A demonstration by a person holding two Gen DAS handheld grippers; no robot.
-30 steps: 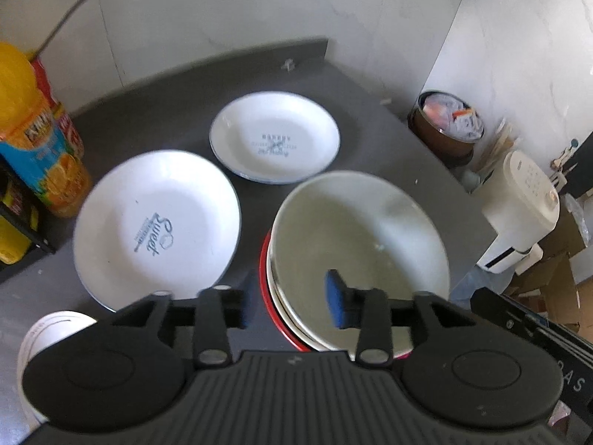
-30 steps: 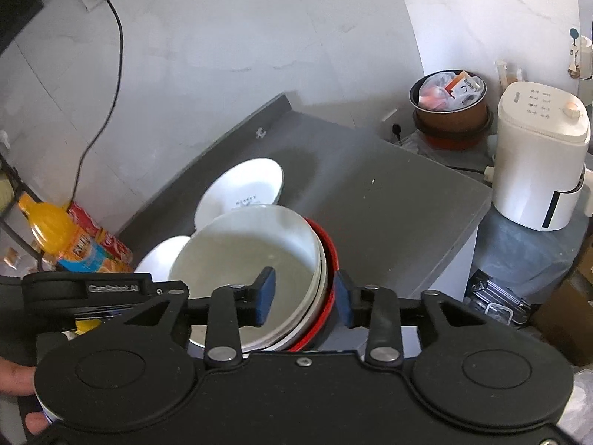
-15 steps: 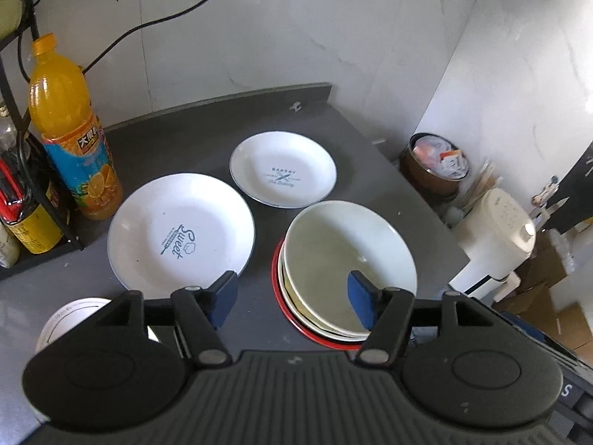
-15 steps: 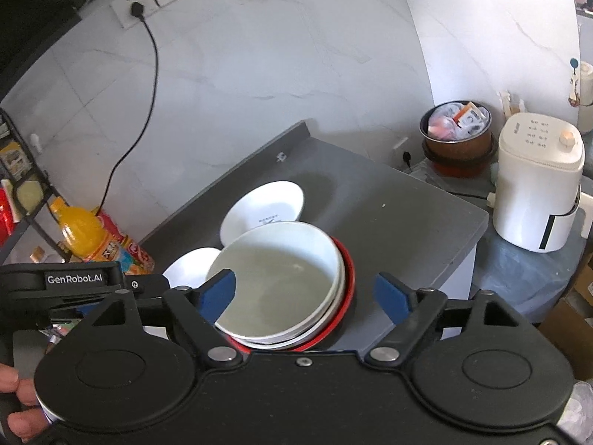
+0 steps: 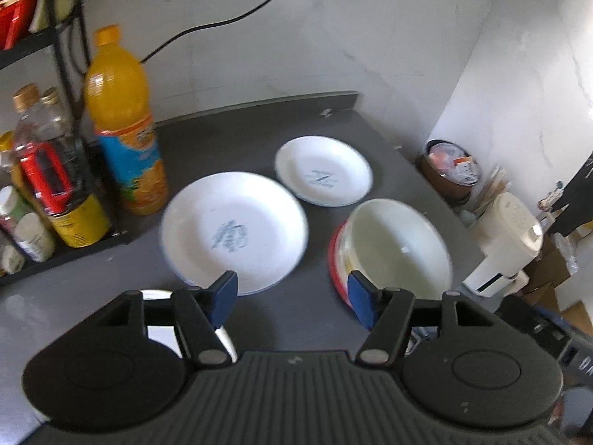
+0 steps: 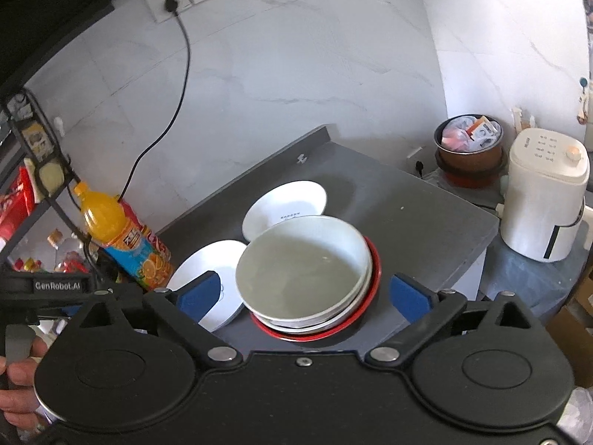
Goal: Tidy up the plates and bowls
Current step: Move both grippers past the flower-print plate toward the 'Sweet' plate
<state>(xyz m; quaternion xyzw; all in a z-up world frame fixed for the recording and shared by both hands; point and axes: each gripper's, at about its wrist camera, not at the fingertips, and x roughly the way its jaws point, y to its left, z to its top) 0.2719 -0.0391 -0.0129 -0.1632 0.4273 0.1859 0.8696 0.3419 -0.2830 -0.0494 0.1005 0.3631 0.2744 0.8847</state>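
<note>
Dark counter (image 6: 426, 218) under both tools. Right gripper (image 6: 302, 294) is wide open above the stacked bowls (image 6: 304, 267); left gripper (image 5: 291, 296), also open and empty, has the large plate (image 5: 233, 233) ahead-left. Closing off-centre may tip the stack toward the near edge.
</note>
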